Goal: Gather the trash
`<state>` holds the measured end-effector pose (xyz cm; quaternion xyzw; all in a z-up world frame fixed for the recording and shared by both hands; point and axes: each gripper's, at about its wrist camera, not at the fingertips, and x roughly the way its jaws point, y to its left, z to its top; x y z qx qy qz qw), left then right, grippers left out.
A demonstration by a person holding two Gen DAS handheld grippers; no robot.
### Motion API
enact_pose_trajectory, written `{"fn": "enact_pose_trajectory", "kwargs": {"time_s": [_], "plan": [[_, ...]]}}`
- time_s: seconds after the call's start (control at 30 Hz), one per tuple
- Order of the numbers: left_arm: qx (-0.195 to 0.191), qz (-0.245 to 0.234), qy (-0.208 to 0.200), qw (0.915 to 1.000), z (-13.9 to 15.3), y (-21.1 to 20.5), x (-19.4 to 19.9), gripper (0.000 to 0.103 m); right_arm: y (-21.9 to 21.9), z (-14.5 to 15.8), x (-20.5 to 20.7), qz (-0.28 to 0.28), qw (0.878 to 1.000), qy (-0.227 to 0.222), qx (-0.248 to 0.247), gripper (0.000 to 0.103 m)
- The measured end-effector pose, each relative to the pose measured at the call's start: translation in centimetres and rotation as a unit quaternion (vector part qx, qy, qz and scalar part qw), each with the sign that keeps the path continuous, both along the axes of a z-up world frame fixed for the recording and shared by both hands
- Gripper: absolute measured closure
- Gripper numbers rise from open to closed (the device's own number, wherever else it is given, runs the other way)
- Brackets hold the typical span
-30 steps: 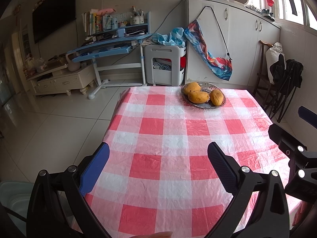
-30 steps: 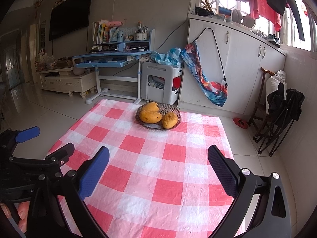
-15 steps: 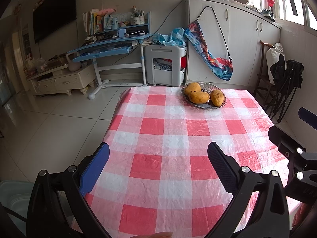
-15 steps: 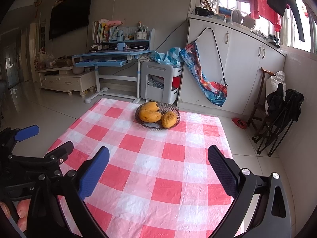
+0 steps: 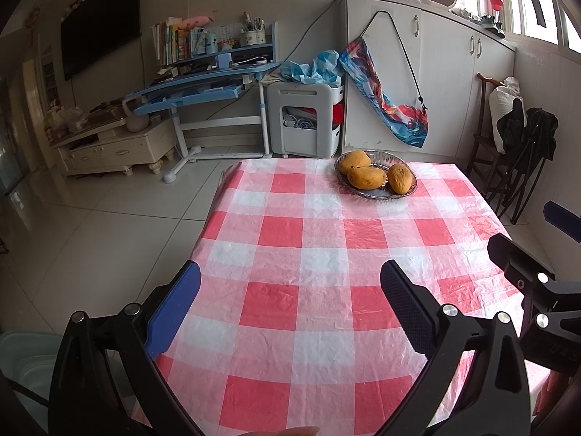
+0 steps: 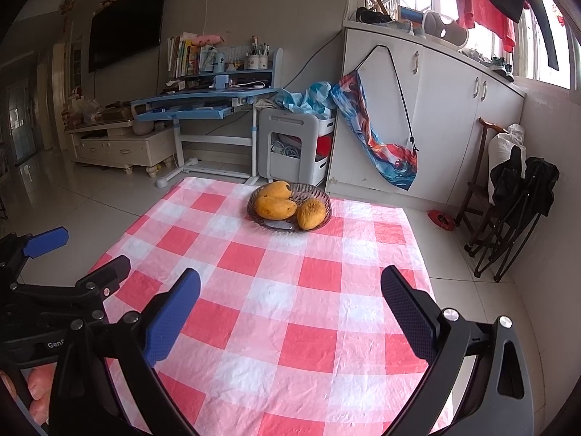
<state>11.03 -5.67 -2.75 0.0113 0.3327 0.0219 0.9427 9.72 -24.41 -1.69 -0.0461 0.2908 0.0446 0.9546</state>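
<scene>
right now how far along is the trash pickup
The checked tablecloth shows no loose trash, only the dish of mangoes. Nothing is in hand: the left hand-held gripper and right hand-held gripper are both open and empty. Anything left must be out of view.

Only one scrap of lettering shows up: white letters reading "GenR", cut off at the edge, on the black body of the left gripper (image 6: 47, 247), seen in the right wrist view well to the left of the right-hand jaws. A faint embossed mark sits on the right gripper's (image 5: 526, 232) black body in the left wrist view, off to the right of the jaws there, too dim to read. The book spines far ahead on the shelf (image 6: 185, 56) are too small to make out.
</scene>
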Motion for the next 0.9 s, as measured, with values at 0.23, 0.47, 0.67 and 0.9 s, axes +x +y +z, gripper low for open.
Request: {"fn": "enact_pose_trajectory", "kwargs": {"time_s": [0.23, 0.47, 0.67, 0.9], "plan": [[-0.019, -0.006, 0.009, 0.9997, -0.2, 0.7, 0.4, 0.007, 0.0, -0.5, 0.5, 0.001, 1.0, 0.006, 0.002, 0.008], [-0.012, 0.003, 0.037, 0.9992, -1.7, 1.2, 0.9, 0.007, -2.3, -1.6, 2.0, -0.026, 0.999, 0.032, 0.033, 0.008], [-0.019, 0.004, 0.069, 0.9974, -1.9, 2.2, 1.8, 0.007, -3.8, -2.7, 3.5, -0.053, 0.996, 0.052, 0.038, 0.008], [-0.026, 0.013, 0.074, 0.9968, -1.8, 2.7, 1.8, 0.007, -4.2, -5.0, 5.9, -0.066, 0.992, 0.101, 0.028, 0.008]]}}
